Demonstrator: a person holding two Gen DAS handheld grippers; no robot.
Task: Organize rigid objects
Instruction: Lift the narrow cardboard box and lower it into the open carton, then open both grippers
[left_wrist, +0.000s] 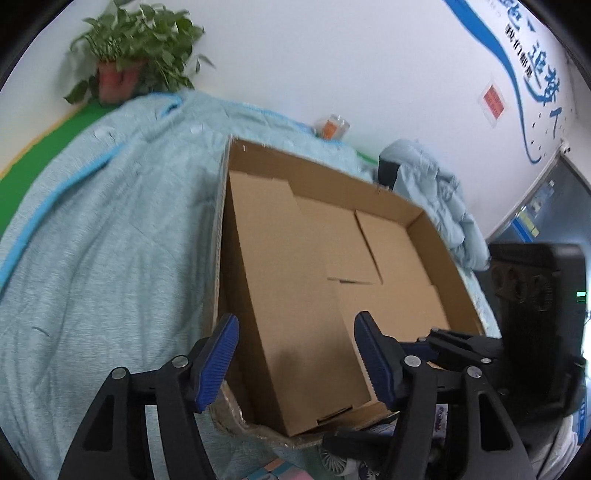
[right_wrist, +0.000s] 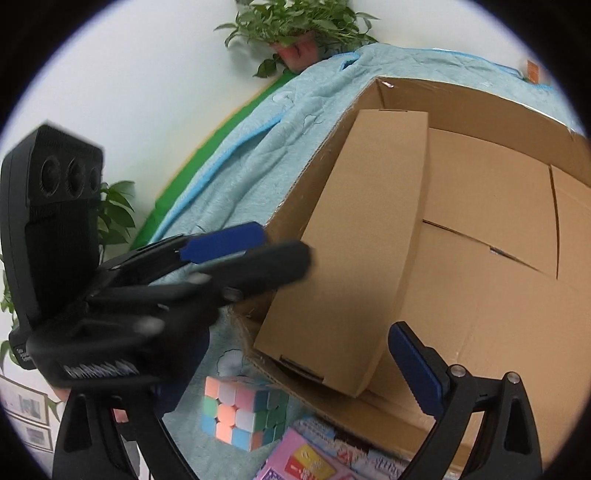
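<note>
A large open cardboard box (left_wrist: 317, 173) (right_wrist: 480, 99) lies on a light blue blanket. A long plain carton (left_wrist: 295, 295) (right_wrist: 369, 229) leans inside it against the left wall. My left gripper (left_wrist: 295, 362) straddles the near end of that carton and the wall. One blue pad (left_wrist: 218, 362) is outside over the blanket and the other is inside, with no firm press showing. In the right wrist view my left gripper (right_wrist: 266, 247) reaches in from the left. My right gripper (right_wrist: 284, 347) hangs wide open above the box's near corner. Its left finger is hidden.
A pastel puzzle cube (right_wrist: 243, 417) and flat pink and printed packs (right_wrist: 306, 461) lie on the blanket (left_wrist: 103, 229) just outside the box's near edge. A potted plant (left_wrist: 133, 55) stands by the white wall. A bundled blue quilt (left_wrist: 436, 199) lies beyond the box.
</note>
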